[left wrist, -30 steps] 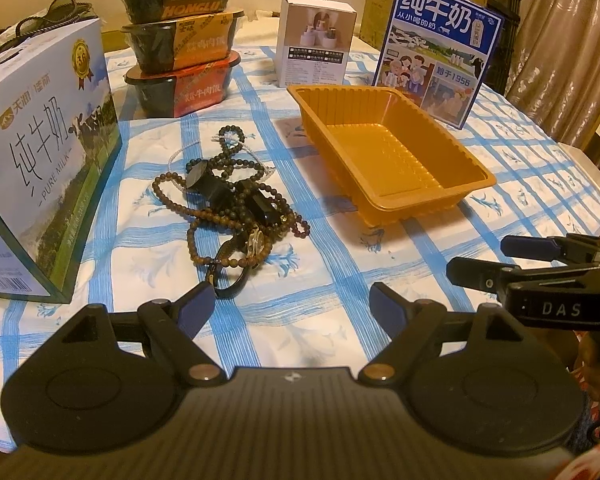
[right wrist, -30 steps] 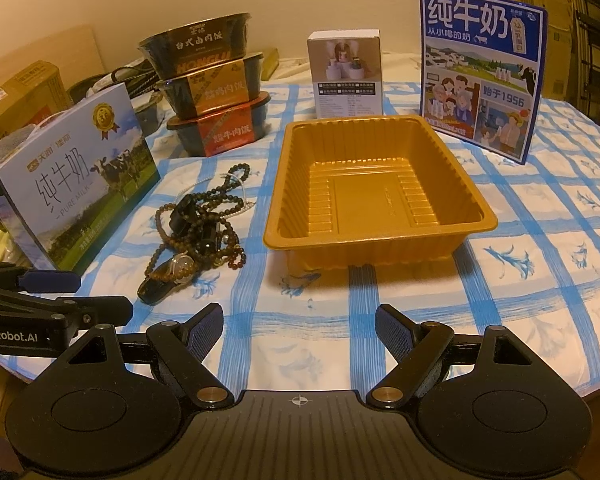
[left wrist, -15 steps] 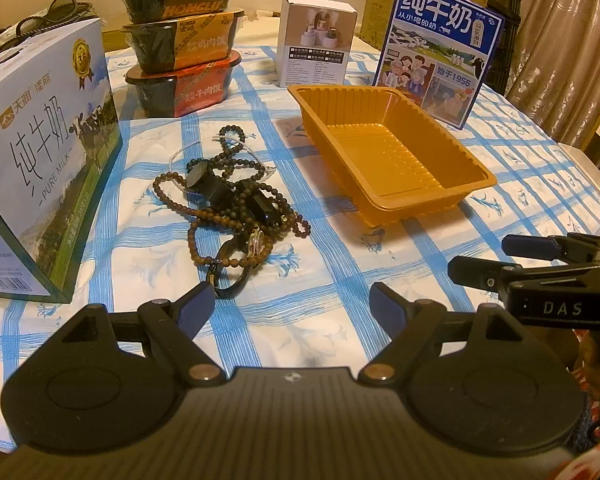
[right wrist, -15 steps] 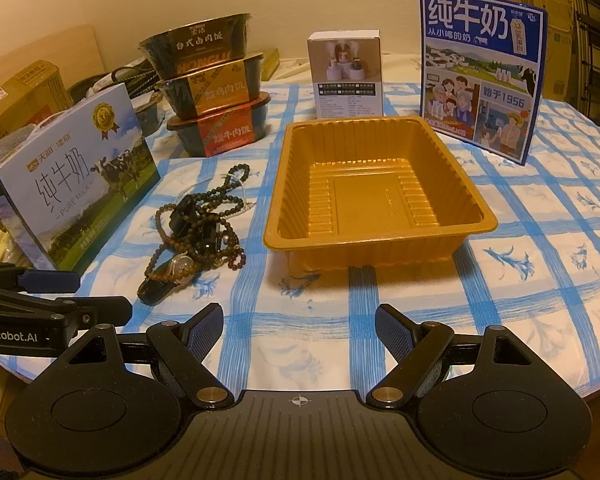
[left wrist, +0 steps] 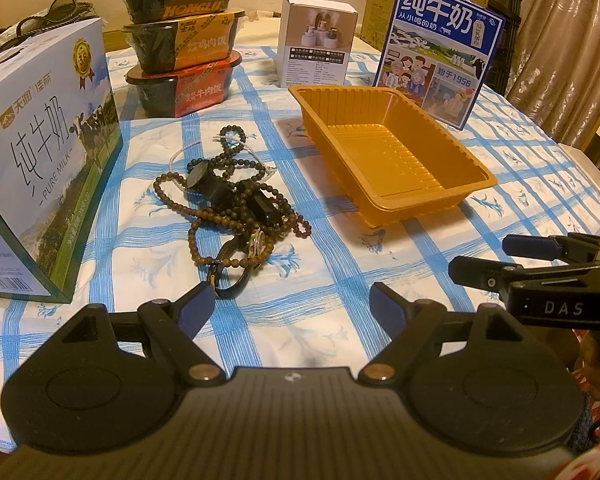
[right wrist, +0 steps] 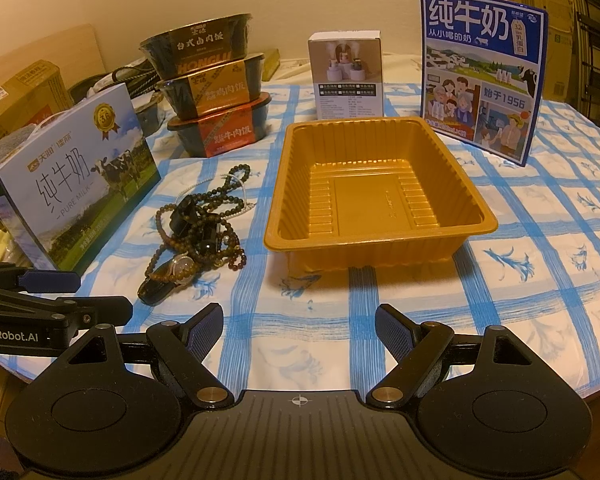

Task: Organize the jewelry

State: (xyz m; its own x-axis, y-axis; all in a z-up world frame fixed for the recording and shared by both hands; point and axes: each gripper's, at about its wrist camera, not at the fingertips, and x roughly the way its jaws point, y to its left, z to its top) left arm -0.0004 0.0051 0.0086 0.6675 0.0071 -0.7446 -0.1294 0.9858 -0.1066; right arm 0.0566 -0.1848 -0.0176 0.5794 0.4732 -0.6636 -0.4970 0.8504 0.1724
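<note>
The beads and watch (left wrist: 236, 208) lie in a tangled pile on the table (left wrist: 340, 280), just beside the empty orange tray (right wrist: 380, 196), so I think they go in there. My left claw (left wrist: 291, 304) and right claw (right wrist: 299, 330) hang low near the table edge, both wide and holding nothing.

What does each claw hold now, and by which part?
Nothing. The left claw and right claw are both open and empty; the tangled brown bead jewelry pile lies untouched on the tablecloth.
</note>
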